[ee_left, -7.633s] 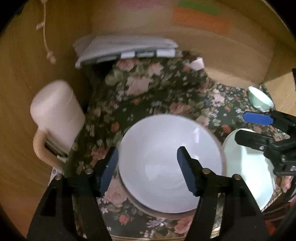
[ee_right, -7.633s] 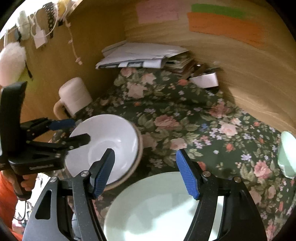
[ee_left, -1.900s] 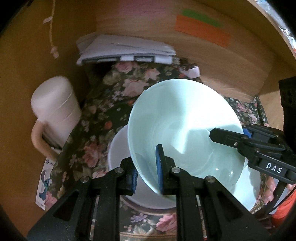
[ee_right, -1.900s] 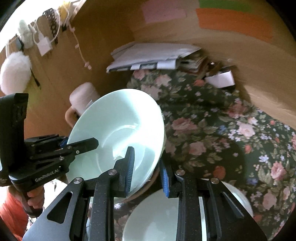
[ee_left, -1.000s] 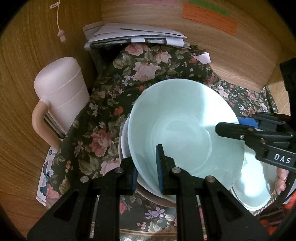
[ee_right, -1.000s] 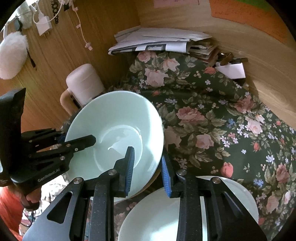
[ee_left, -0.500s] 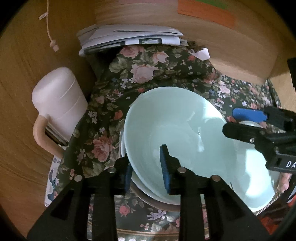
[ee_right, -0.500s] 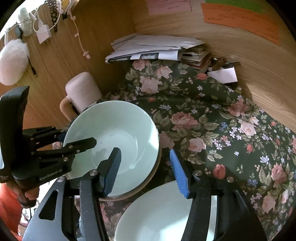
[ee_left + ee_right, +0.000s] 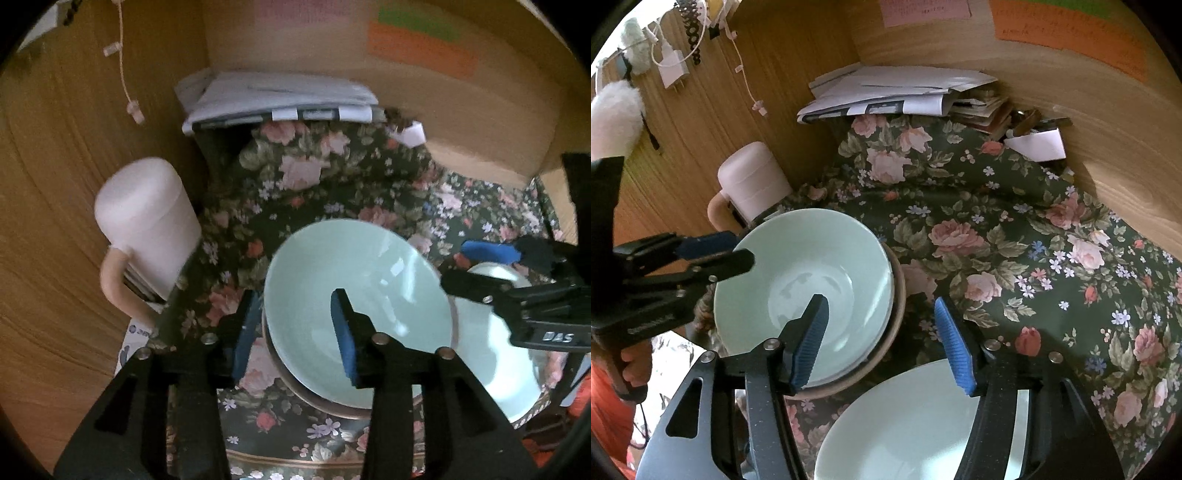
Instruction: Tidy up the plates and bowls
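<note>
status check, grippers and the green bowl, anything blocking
Left gripper opening, its pads astride the rim of the green bowl. Right gripper open. Bowl nested in the stack. Nothing in the way.

Both wrist views look down closely, sharing the green bowl [image 9: 354,288].

White letters "DAS" are seen on the black body of the right gripper [image 9: 476,271], which lies to the right of the left gripper's fingers. Faint pale lettering is carried on the body of the left gripper [image 9: 727,249], left of the right gripper's fingers, but is blurred. Writing on the wall notes [image 9: 1067,33] beyond the fingers cannot be read.
</note>
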Demonstrator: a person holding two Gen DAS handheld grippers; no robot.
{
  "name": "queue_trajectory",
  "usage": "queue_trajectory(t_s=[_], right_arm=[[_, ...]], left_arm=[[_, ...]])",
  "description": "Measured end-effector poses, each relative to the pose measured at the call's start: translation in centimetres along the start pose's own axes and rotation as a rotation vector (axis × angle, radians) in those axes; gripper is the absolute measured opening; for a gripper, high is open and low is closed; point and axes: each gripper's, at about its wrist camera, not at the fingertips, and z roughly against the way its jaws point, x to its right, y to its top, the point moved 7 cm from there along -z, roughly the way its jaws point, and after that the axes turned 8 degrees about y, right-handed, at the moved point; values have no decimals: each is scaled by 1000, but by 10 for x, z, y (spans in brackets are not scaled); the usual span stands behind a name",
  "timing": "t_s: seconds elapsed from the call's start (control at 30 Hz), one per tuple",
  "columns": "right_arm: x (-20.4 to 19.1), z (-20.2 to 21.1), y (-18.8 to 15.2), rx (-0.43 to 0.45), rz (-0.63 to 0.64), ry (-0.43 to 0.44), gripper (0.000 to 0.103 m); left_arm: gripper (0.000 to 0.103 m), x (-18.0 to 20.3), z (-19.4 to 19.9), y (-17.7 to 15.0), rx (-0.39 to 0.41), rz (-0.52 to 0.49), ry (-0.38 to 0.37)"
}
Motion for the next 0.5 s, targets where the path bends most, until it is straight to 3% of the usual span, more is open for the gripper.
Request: queue_trajectory(t_s=[0.2,0.5], right_arm=[[1,-4,-2,-20,6,-1,56],[5,-22,-9,-81,-4,17,56]], left_arm=[[42,-5,-2,-11,-19,16,7],[49,-11,-14,-30,-59,76,-45]])
